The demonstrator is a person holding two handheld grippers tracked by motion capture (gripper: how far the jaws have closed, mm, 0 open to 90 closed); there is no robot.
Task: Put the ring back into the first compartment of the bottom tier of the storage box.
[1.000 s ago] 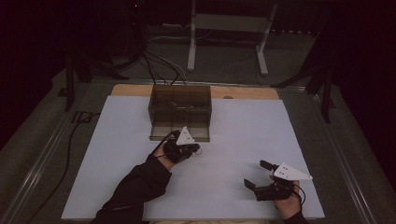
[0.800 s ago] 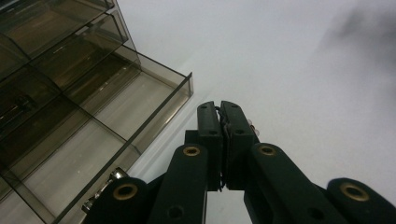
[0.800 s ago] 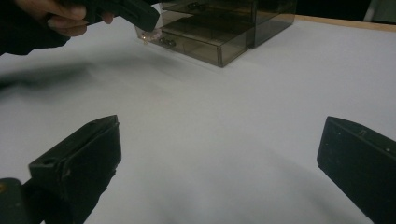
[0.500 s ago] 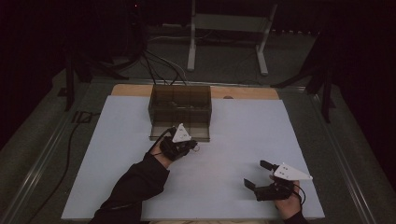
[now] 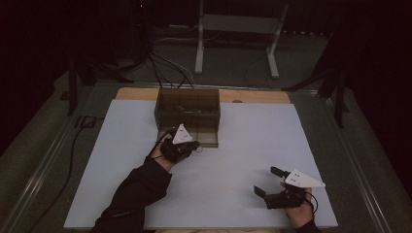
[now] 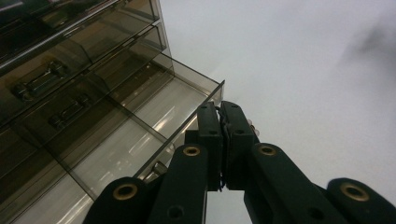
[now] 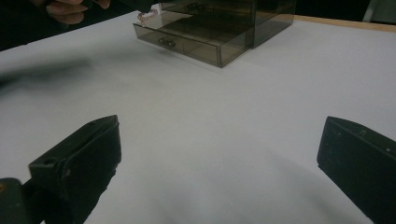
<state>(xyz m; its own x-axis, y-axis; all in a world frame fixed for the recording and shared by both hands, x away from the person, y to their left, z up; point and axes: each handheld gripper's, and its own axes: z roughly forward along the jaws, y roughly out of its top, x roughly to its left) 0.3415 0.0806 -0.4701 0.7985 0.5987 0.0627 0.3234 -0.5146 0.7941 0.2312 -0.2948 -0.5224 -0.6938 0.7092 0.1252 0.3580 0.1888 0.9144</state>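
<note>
Left gripper view: I'm holding the left gripper [image 6: 223, 140] clamped on something small over the open drawer [image 6: 140, 135]; next, release.

A smoky see-through drawer box [image 5: 187, 110] stands upright at the far middle of the white bench [image 5: 243, 155]. Its bottom drawer [image 7: 187, 39] is pulled out toward the person, with a small handle [image 7: 166, 42] on its front; the upper drawers [image 6: 56, 79] are shut
</note>
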